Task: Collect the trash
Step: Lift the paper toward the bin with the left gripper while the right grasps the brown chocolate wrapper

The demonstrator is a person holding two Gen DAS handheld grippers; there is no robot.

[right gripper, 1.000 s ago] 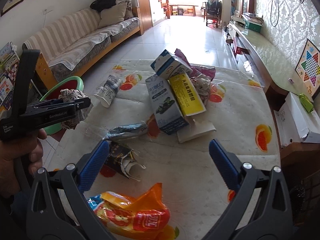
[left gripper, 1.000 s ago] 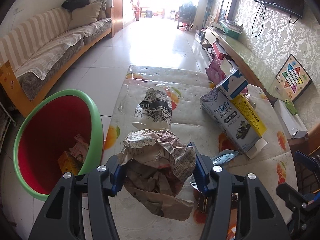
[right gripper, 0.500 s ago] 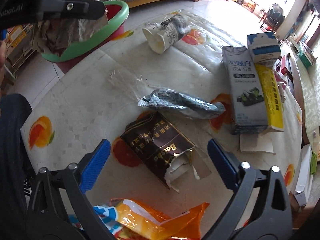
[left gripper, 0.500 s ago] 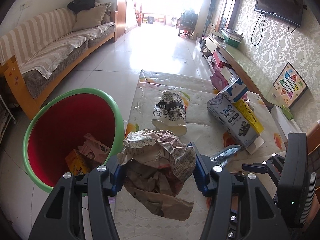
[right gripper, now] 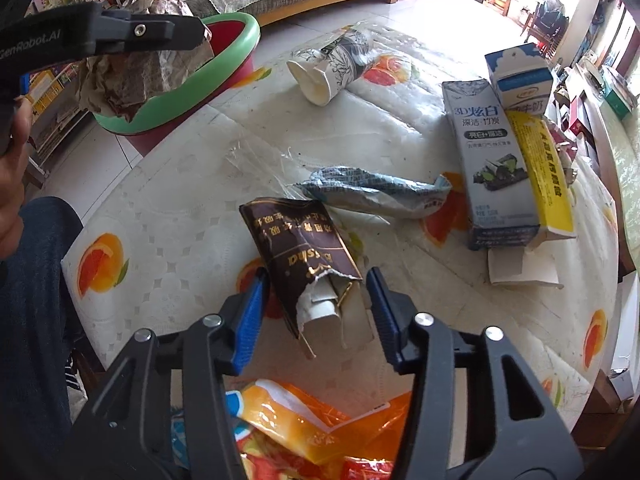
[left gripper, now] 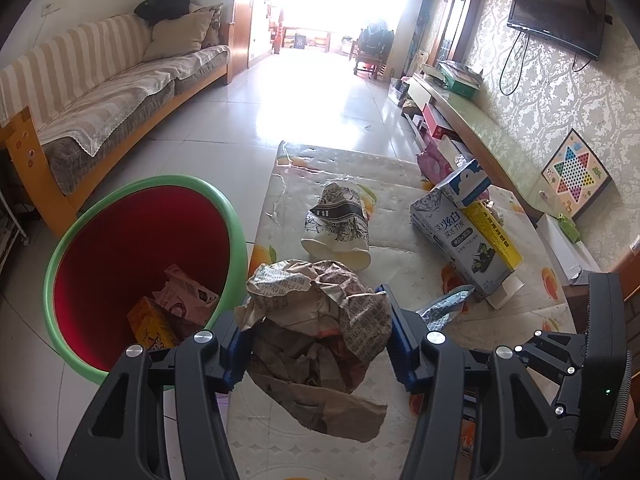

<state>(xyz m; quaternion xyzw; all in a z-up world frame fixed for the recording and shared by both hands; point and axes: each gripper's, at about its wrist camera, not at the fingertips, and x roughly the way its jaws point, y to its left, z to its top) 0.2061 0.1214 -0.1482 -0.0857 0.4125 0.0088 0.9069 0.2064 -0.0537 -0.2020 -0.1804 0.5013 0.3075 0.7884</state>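
Trash is being gathered: left gripper (left gripper: 316, 344) is clamping crumpled paper (left gripper: 320, 332) beside the bin (left gripper: 232, 216); right gripper (right gripper: 316, 312), jaws parted, is straddling a brown packet (right gripper: 300, 248), needing closure.

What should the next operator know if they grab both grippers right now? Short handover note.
Left gripper: shut on crumpled paper wad, held by the bin rim, not dropped.
Right gripper: jaws straddle torn brown packet on the table; contact unclear.
Red bin with green rim beside the table already holds a few pieces.
Left on table: paper cup, silver wrapper, toothpaste box, milk carton, orange bag.
Next: probably release the wad over the bin, then grab the packet.
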